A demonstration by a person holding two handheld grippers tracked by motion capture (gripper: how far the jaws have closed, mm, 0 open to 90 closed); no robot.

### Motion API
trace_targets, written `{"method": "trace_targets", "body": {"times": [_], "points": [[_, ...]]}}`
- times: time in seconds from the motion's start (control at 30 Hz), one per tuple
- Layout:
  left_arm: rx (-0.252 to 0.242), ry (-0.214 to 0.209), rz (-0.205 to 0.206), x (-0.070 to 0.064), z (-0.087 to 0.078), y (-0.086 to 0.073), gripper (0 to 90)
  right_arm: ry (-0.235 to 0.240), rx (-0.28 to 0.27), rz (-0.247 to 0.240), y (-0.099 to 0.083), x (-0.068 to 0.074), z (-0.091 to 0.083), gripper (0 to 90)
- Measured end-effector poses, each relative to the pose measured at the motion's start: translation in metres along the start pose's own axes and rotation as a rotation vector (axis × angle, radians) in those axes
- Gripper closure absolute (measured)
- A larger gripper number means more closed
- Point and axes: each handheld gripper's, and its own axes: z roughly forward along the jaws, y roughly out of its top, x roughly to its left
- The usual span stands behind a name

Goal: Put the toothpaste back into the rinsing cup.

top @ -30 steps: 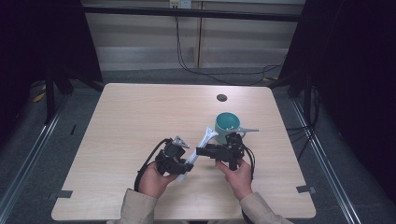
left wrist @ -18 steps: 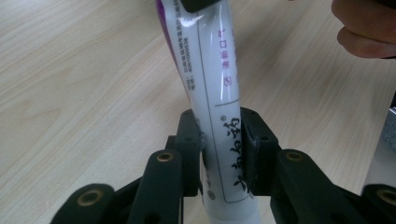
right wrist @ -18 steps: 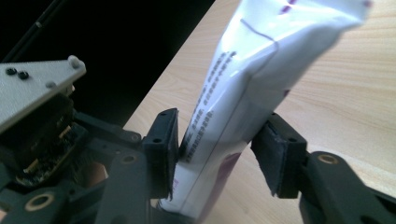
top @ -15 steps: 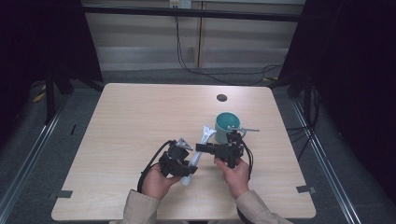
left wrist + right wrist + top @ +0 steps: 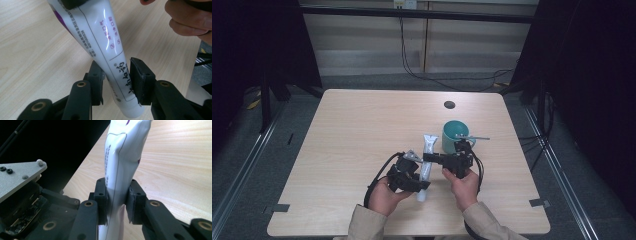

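While gripped by both tongs (image 5: pixel 117 78), tube (image 5: pixel 426 161) mid-table.

We are viewing a light wood-grain surface (image 5: pixel 362 150) standing on a grey floor (image 5: pixel 252 165). A teal cup (image 5: pixel 456 136) is standing on it toward the right side. A small dark round spot (image 5: pixel 449 105) is showing near the far edge.

Lab: black curtains (image 5: pixel 257 45) (cables (image 5: pixel 412 60) behind) around table (image 5: pixel 362 130).
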Motion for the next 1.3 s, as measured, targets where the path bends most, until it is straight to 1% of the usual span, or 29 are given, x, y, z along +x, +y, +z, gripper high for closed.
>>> {"method": "trace_targets", "body": {"times": [0.03,0.07,0.1,0.13,0.17,0.2,0.23,0.27,0.4,0.47,0.53,0.57,0.63,0.67,0.7,0.77,0.8,0.97,1.0,1.03,1.13,1.2,1.27,1.3], "points": [[-0.014,0.001,0.014,0.001,-0.001,0.0,60.8,-0.004,-0.001,-0.032,0.001,0.003,-0.002,74.0],[-0.021,0.005,0.008,0.001,-0.002,0.0,56.3,-0.01,-0.001,-0.061,0.002,0.004,-0.003,74.1],[-0.021,0.005,0.008,0.001,-0.002,0.0,51.1,-0.01,-0.001,-0.061,0.002,0.004,-0.003,74.1],[-0.028,0.01,0.008,0.003,-0.005,-0.001,51.1,-0.026,0.001,-0.088,0.003,0.007,-0.004,74.3],[-0.033,0.018,0.011,0.004,-0.007,-0.002,43.9,-0.037,-0.002,-0.115,0.004,0.008,-0.007,74.3],[-0.03,0.031,0.016,0.005,-0.008,-0.002,40.0,-0.041,-0.008,-0.123,0.004,0.008,-0.009,74.3],[-0.032,0.035,0.02,0.007,-0.01,-0.004,37.2,-0.046,-0.007,-0.134,0.005,0.008,-0.011,74.4],[-0.036,0.029,0.027,0.009,-0.012,-0.005,33.9,-0.06,-0.012,-0.147,0.006,0.008,-0.014,74.5],[-0.051,0.032,-0.004,0.019,-0.014,-0.015,25.8,-0.081,-0.036,-0.183,0.011,0.009,-0.024,74.4],[-0.05,0.034,-0.015,0.024,-0.013,-0.02,23.2,-0.095,-0.056,-0.213,0.013,0.01,-0.029,74.4],[-0.037,0.043,-0.017,0.029,-0.011,-0.027,21.9,-0.116,-0.069,-0.235,0.015,0.011,-0.033,74.4],[-0.031,0.049,-0.016,0.03,-0.011,-0.029,20.7,-0.119,-0.077,-0.238,0.016,0.011,-0.036,74.3],[-0.03,0.045,-0.021,0.033,-0.01,-0.034,20.0,-0.134,-0.084,-0.247,0.017,0.011,-0.039,74.3],[-0.03,0.046,-0.036,0.036,-0.009,-0.037,19.6,-0.141,-0.088,-0.255,0.018,0.012,-0.04,74.3],[-0.024,0.055,-0.036,0.038,-0.008,-0.039,19.2,-0.151,-0.089,-0.269,0.019,0.012,-0.042,74.3],[-0.029,0.07,-0.039,0.04,-0.007,-0.043,19.1,-0.162,-0.097,-0.275,0.02,0.012,-0.044,74.4],[-0.03,0.075,-0.048,0.042,-0.007,-0.045,19.3,-0.165,-0.105,-0.279,0.021,0.012,-0.045,74.4],[-0.036,0.109,-0.046,0.048,-0.005,-0.055,19.2,-0.185,-0.139,-0.316,0.028,0.014,-0.053,74.4],[-0.039,0.125,-0.045,0.048,-0.005,-0.056,19.1,-0.186,-0.141,-0.319,0.029,0.015,-0.054,74.4],[-0.04,0.128,-0.047,0.049,-0.005,-0.057,19.2,-0.188,-0.147,-0.326,0.031,0.016,-0.056,74.5],[-0.022,0.137,-0.034,0.05,-0.004,-0.059,19.0,-0.196,-0.161,-0.342,0.035,0.017,-0.059,74.4],[-0.028,0.149,-0.031,0.05,-0.004,-0.06,18.7,-0.204,-0.172,-0.353,0.039,0.019,-0.06,74.4],[-0.034,0.153,-0.035,0.05,-0.003,-0.061,18.5,-0.218,-0.183,-0.367,0.041,0.021,-0.062,74.4],[-0.032,0.156,-0.034,0.05,-0.003,-0.062,18.3,-0.218,-0.187,-0.368,0.042,0.021,-0.063,74.5]]}}
